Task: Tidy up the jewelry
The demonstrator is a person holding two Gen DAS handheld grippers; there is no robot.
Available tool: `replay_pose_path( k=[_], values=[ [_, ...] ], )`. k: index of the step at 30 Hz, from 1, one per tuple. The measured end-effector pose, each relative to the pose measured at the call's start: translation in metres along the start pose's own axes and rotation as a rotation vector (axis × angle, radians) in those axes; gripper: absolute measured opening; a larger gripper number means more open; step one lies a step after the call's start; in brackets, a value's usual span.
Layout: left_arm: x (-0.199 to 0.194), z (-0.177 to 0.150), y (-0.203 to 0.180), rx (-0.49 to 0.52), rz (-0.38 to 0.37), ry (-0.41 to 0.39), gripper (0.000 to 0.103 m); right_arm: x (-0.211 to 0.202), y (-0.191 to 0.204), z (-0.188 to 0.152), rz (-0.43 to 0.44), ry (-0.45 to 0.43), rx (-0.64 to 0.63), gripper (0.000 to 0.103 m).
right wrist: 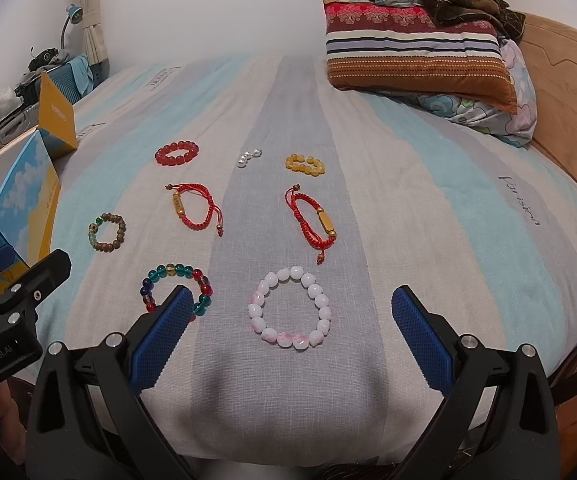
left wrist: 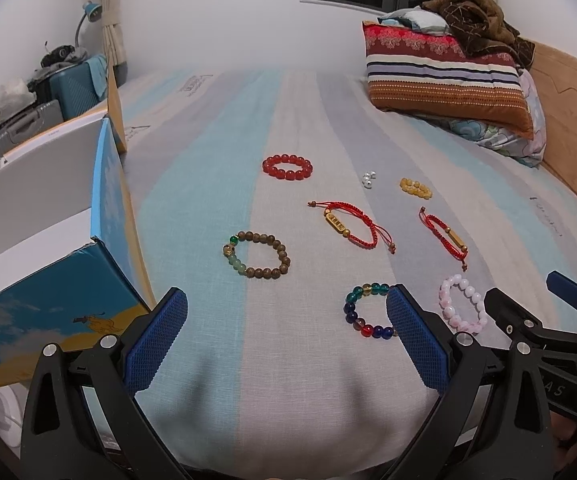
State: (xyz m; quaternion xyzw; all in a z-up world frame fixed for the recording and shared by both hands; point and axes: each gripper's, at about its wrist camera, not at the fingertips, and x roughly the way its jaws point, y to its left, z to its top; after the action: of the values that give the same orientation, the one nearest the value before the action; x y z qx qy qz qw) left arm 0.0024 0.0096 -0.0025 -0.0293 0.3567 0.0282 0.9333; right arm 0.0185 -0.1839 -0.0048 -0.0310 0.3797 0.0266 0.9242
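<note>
Stock on the striped bedspread (left wrist: 224, 184), counted from my two tools. My left gripper (left wrist: 286, 334) hangs spread wide with nothing between its blue pads (left wrist: 156, 344); my right gripper (right wrist: 288, 328) is likewise spread and holds nothing. Item one: pink-and-white bead bracelet (right wrist: 290, 308), lying flat just ahead of the right gripper, between the lines of its two fingers, untouched. Item two: multicoloured glass bead bracelet (right wrist: 176, 288), just ahead and left of the right gripper, partly hidden behind its left pad; from the left gripper it sits beside the right pad (left wrist: 416, 340). Item three: brown wooden bead bracelet (left wrist: 257, 254) with a few green beads, ahead of the left gripper, slightly left of centre. Item four: red cord bracelet with a gold tag (left wrist: 348, 226), farther ahead, right of centre for the left gripper. Item five: second red cord bracelet with a gold bar (right wrist: 314, 220), straight ahead of the right gripper, beyond the pink one. Item six: red bead bracelet (left wrist: 287, 167), far ahead of the left gripper. Item seven: small silver beads (right wrist: 248, 157), far ahead, between items six and eight. Item eight: yellow bead bracelet (right wrist: 304, 164), far ahead of the right gripper. Container: open blue-and-yellow box (left wrist: 48, 240), white inside, close on the left of my left gripper. Striped pillow (right wrist: 416, 52) far ahead to the right.
</note>
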Motion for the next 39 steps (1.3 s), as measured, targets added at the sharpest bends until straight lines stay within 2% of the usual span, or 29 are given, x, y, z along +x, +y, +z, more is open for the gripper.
replay_pose_path(
  k=[25,33,39],
  values=[
    [0.000,0.004,-0.001,0.005,-0.002,0.007,0.097,-0.001,-0.001,0.002,-0.006,-0.008,-0.002,0.096],
    [0.027,0.049,-0.015,0.031,-0.041,0.068,0.097,-0.004,-0.014,0.035,-0.007,-0.023,-0.002,0.096],
    [0.067,0.088,-0.033,0.092,-0.023,0.101,0.097,0.021,-0.027,0.067,-0.019,0.013,-0.010,0.096]
  ],
)
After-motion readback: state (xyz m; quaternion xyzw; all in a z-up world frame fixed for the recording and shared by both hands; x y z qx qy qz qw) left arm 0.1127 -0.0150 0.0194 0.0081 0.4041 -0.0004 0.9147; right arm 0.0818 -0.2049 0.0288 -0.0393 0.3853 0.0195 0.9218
